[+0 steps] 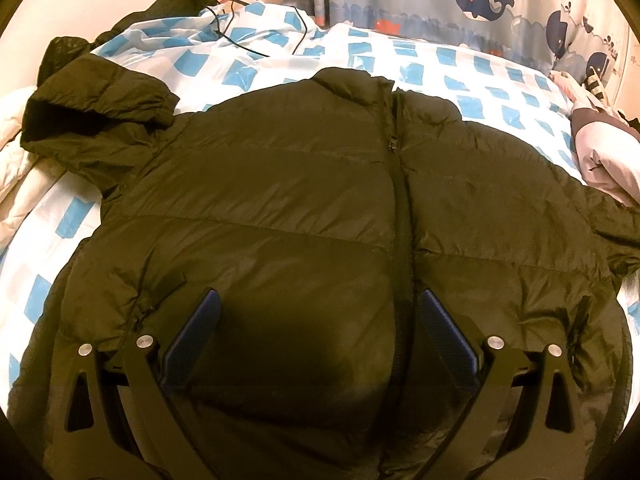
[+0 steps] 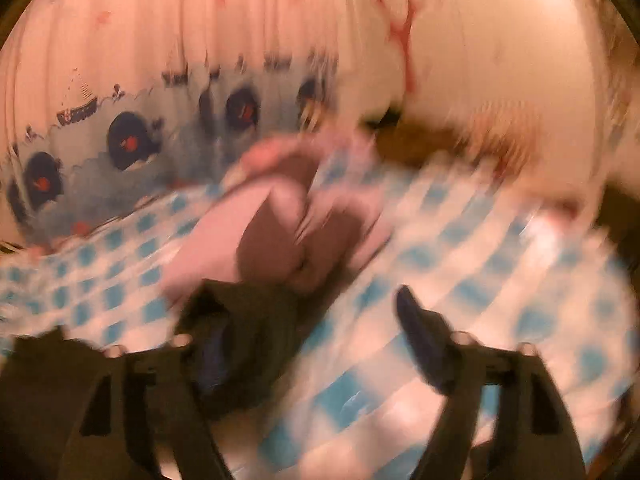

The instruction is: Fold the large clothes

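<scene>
Two sets of jaws, and both stand wide with nothing pinched between them. My left gripper hangs over the lower front of the dark puffer jacket, its blue pads either side of the zip area; I read that as hovering above the hem, not pressing, though I cannot tell whether the tips brush the fabric. The jacket lies face up and spread across the checked bed sheet, collar away from me, so the body is flat and ready for folding. Its sleeve on the left side of the view is bunched up near the shoulder and not laid out. My right gripper shows only in a badly smeared picture: its jaws gape over the sheet, with a dark piece of cloth, probably the jacket's edge, beside the left-hand finger but not clamped. Beyond lie a pink garment and the whale-print curtain. I judge the right side has been laid out, and folding proper has hardly begun.
</scene>
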